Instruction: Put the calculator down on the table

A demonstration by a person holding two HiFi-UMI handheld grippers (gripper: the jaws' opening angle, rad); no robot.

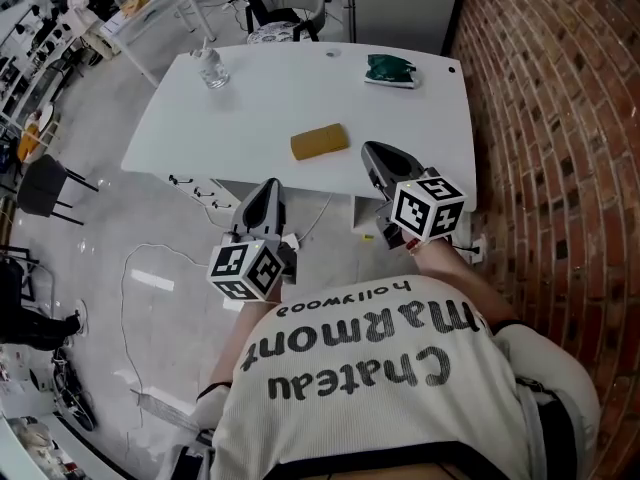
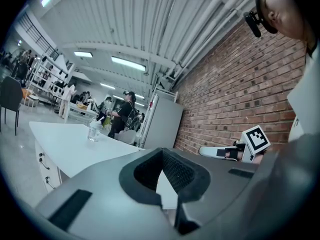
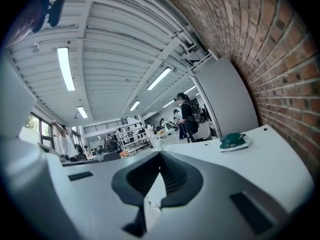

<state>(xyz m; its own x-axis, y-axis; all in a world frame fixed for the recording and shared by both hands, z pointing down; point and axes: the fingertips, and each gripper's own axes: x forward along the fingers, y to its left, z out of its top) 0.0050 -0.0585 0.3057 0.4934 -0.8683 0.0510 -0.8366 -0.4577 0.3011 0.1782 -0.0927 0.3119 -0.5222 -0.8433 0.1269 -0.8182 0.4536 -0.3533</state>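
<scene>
seems already done, with the green flat thing, probably the calculator, lying at the far right of the surface, well apart from the left gripper and right gripper, both with jaws closed on nothing, leaving nothing more to put down.

The left hand-held gripper and the right hand-held gripper are pointing level, side by side (the right reaching slightly further ahead), jaws pressing together.

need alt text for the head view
Seen from above, a person holds the left gripper and right gripper, both shut and empty, near a white table bearing a yellow rectangular block, a dark green object and a clear bottle.
</scene>
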